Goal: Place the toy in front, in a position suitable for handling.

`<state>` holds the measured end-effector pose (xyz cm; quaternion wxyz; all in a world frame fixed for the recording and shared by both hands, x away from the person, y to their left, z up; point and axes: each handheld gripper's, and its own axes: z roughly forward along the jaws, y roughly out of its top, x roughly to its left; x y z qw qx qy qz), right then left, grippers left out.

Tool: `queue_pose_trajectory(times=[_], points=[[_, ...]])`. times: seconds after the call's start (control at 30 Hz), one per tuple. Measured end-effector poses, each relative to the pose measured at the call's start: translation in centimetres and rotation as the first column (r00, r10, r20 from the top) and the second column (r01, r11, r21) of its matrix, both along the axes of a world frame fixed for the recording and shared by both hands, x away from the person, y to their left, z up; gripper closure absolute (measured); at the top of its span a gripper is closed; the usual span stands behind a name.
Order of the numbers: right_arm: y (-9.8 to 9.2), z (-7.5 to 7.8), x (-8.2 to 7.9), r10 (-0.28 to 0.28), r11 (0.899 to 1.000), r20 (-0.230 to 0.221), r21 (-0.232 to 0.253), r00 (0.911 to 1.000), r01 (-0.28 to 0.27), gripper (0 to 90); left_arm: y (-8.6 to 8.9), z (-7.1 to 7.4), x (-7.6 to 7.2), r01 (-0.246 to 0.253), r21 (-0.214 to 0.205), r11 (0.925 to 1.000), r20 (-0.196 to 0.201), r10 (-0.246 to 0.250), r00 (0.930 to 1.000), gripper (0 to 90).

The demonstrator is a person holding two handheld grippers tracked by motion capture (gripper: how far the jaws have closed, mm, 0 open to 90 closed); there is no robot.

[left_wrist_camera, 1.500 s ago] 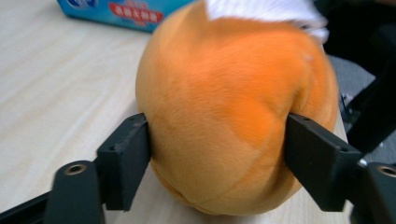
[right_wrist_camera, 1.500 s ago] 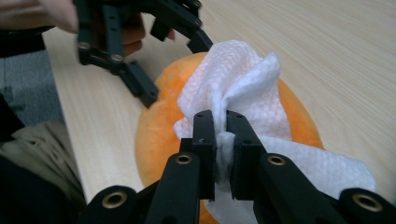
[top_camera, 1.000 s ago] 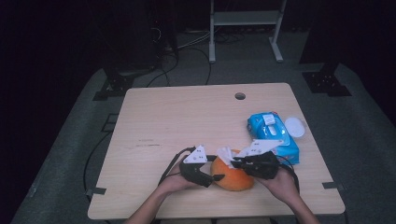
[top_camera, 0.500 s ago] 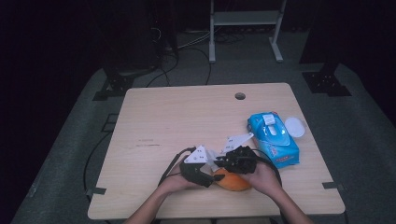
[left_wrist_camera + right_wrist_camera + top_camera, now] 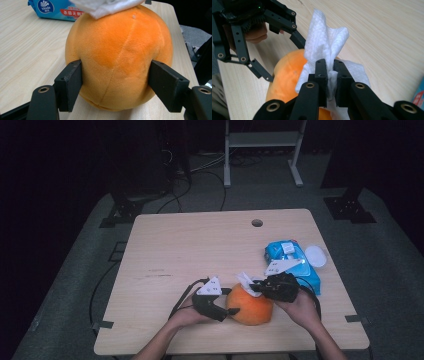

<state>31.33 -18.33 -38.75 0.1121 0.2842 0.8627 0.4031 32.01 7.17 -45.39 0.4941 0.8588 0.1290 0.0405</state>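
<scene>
My left gripper (image 5: 115, 82) clamps the soft plush orange (image 5: 117, 55) at the table's (image 5: 175, 250) six o'clock edge. My right gripper (image 5: 330, 67) pinches a limp, light wipe (image 5: 324, 42) on top; grip stays gentle.

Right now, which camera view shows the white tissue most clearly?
The right gripper view: the white tissue stands crumpled and close, pinched between the right gripper jaws above the orange plush ball. The left gripper view shows just its lower edge on the ball's top. The high view shows a small white scrap.
</scene>
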Motion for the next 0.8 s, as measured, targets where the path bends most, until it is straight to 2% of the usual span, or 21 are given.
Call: queue_pose_trajectory(times=[0.1,0.2,0.27,0.33,0.37,0.43,0.57,0.63,0.7,0.8], points=[[-0.6,-0.4,-0.1,-0.005,1.000,-0.013,0.031,0.9999,0.005,82.0,0.1,0.4,0.1,0.011,-0.013,0.9999,-0.024,-0.011,0.9997,25.3],[-0.8,-0.7,-0.7,0.010,0.998,-0.011,0.059,0.9999,-0.009,81.9,0.4,1.1,0.5,0.007,-0.068,0.9976,-0.073,-0.012,0.9973,19.2],[-0.6,-1.1,-1.4,0.036,0.996,-0.025,0.088,0.9990,-0.033,81.9,0.3,1.4,0.7,-0.011,-0.105,0.9945,-0.099,0.000,0.9951,18.9],[-0.3,-1.3,-2.0,0.050,0.995,-0.017,0.086,0.9986,-0.049,82.0,0.2,1.3,0.8,-0.013,-0.094,0.9955,-0.113,0.002,0.9936,20.0],[-0.2,-1.3,-2.2,0.055,0.995,-0.015,0.086,0.9984,-0.054,82.0,-0.1,0.9,0.7,-0.014,-0.068,0.9976,-0.119,0.006,0.9929,21.0],[-0.1,-1.1,-2.6,0.058,0.995,0.000,0.078,0.9983,-0.058,81.9,-0.1,0.6,0.6,-0.013,-0.070,0.9975,-0.124,0.005,0.9923,23.0],[-1.0,-0.4,-1.9,0.006,0.994,0.021,0.113,0.9998,-0.008,81.7,-0.1,0.6,0.6,-0.018,-0.068,0.9975,-0.125,0.010,0.9921,23.3],[-1.6,-0.3,-1.1,-0.020,0.991,0.017,0.136,0.9997,0.018,81.7,0.0,0.5,0.7,-0.019,-0.069,0.9974,-0.128,0.010,0.9918,23.3],[-1.8,-0.8,-0.7,-0.031,0.992,-0.010,0.119,0.9995,0.032,81.8,0.1,0.6,0.7,-0.014,-0.068,0.9976,-0.131,0.005,0.9914,23.1],[-1.6,-1.8,-1.2,-0.009,0.992,-0.024,0.123,0.9997,0.012,82.0,0.3,0.9,1.0,-0.005,-0.074,0.9972,-0.162,-0.007,0.9868,16.4]])
